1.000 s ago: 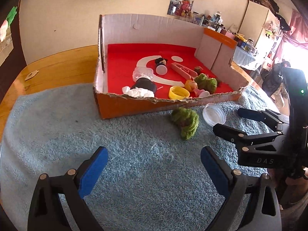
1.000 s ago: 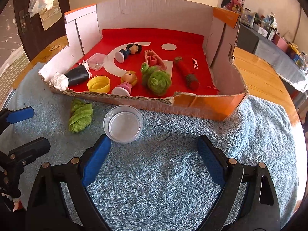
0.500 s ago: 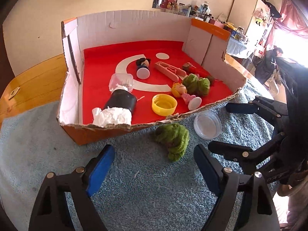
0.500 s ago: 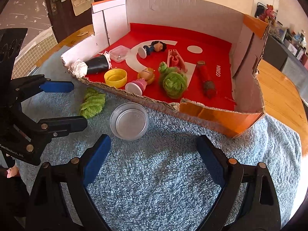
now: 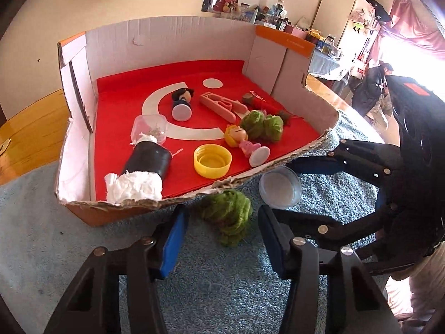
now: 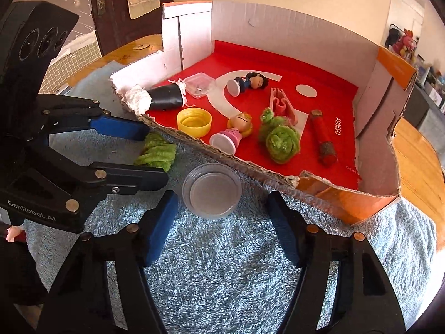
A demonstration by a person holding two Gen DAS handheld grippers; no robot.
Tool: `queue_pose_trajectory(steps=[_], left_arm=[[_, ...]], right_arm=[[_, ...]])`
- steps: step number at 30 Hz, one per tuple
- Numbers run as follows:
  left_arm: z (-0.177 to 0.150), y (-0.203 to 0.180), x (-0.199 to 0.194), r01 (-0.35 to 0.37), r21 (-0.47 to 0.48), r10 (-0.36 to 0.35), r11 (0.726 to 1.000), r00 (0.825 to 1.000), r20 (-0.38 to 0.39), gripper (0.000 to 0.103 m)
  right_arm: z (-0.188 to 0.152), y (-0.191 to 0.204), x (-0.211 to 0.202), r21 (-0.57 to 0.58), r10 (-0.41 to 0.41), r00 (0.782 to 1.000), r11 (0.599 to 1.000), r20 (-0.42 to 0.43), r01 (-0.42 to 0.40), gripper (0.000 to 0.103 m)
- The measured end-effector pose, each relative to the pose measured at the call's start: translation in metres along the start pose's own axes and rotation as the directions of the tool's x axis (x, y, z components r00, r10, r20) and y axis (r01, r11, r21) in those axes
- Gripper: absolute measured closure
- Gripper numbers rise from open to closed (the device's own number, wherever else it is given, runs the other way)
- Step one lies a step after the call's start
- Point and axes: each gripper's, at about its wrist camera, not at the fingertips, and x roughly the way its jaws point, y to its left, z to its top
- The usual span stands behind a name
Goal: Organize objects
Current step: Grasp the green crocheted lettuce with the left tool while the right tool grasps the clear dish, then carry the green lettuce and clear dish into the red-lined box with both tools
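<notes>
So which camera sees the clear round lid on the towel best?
The right wrist view: the clear lid lies whole, just ahead of the open right gripper. In the left wrist view it sits off to the side, smaller.

Between the left gripper's blue pads, a mossy green fuzzy bundle. Between the right gripper's blue pads, a clear plastic cup. Beyond both: orange cardboard box, red-and-white floor, yellow cap. Speckled blue towel underneath.
</notes>
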Motion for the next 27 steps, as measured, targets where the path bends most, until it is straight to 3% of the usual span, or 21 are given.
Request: queue_pose_trajectory(steps=[2,3,4,15,27], left_arm=[[-0.001,-0.002,0.001,-0.002,0.013,0.002,1.000,1.000,0.009,0.058],[-0.002,-0.003,0.001,0.001,0.016,-0.001,1.000,1.000,0.011,0.062],[-0.003,-0.004,0.001,-0.002,0.018,0.002,1.000,1.000,0.016,0.068],[-0.014,-0.006,-0.015,0.020,0.007,-0.020,1.000,0.999,0.044,0.070],[-0.021,-0.017,-0.071,0.044,0.020,-0.046,0.999,0.988,0.145,0.070]], right_arm=[[0.001,0.001,0.000,-0.004,0.009,1.000,1.000,0.004,-0.009,0.053],[0.001,0.002,0.000,-0.004,0.011,1.000,1.000,0.006,-0.011,0.064],[0.001,0.002,0.000,-0.001,0.010,1.000,1.000,0.006,-0.010,0.064],[-0.009,0.008,-0.019,0.049,0.023,0.999,0.998,0.036,-0.025,0.064],[-0.013,0.021,-0.069,0.083,0.024,0.990,0.996,0.138,-0.036,0.064]])
